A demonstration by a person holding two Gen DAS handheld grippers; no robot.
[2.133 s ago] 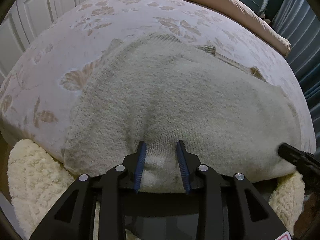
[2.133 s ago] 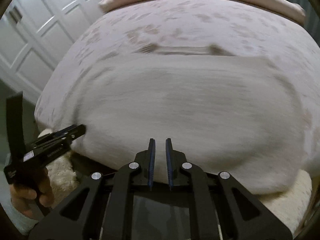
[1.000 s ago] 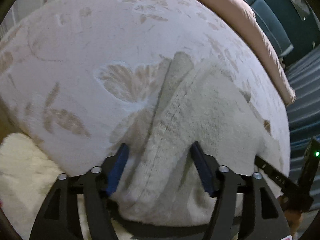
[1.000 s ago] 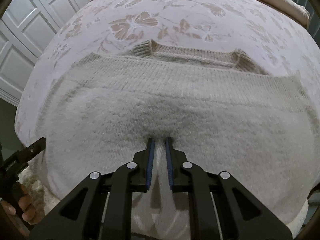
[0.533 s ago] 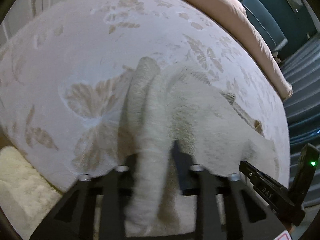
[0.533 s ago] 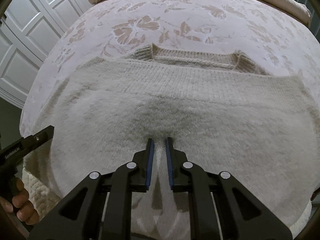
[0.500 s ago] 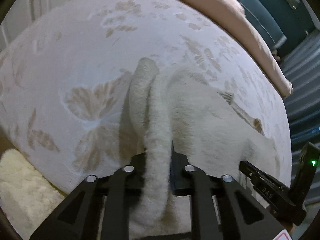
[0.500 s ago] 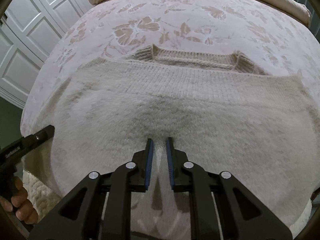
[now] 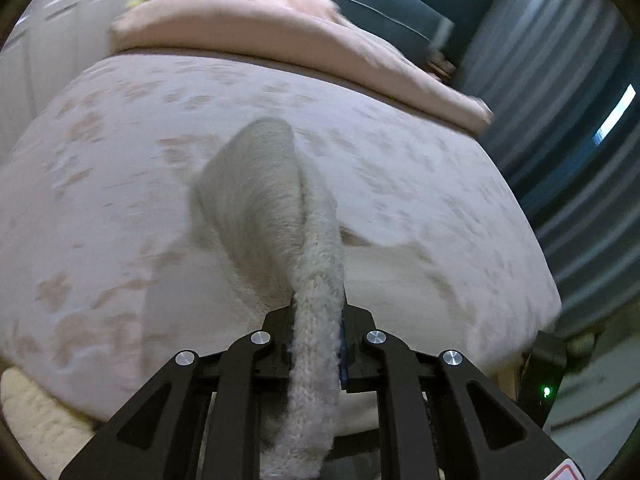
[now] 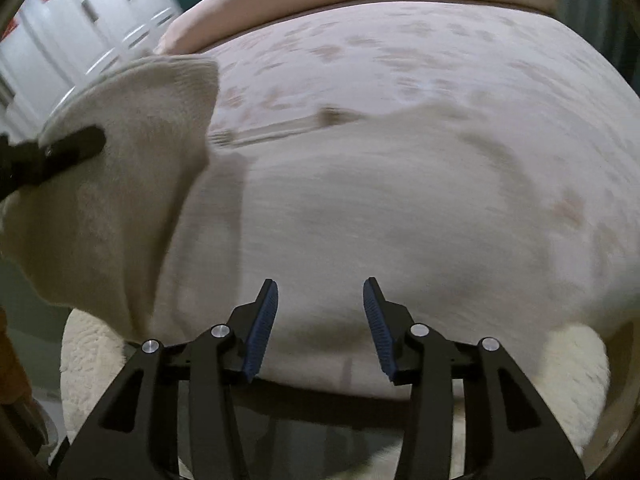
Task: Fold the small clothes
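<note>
Here the left gripper (image 9: 318, 330) clenched the cream sweater's (image 10: 360, 216) side, raised off the bed (image 9: 120, 168).
The right gripper (image 10: 320, 320) (jaws opening, nothing pinched) hovered over the sweater's near hem.

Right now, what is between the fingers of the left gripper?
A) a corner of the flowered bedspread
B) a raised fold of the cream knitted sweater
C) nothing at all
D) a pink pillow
B: in the left wrist view the left gripper is shut on a lifted fold of the cream sweater, which rises off the flowered bedspread; the right wrist view shows that side raised too.
</note>
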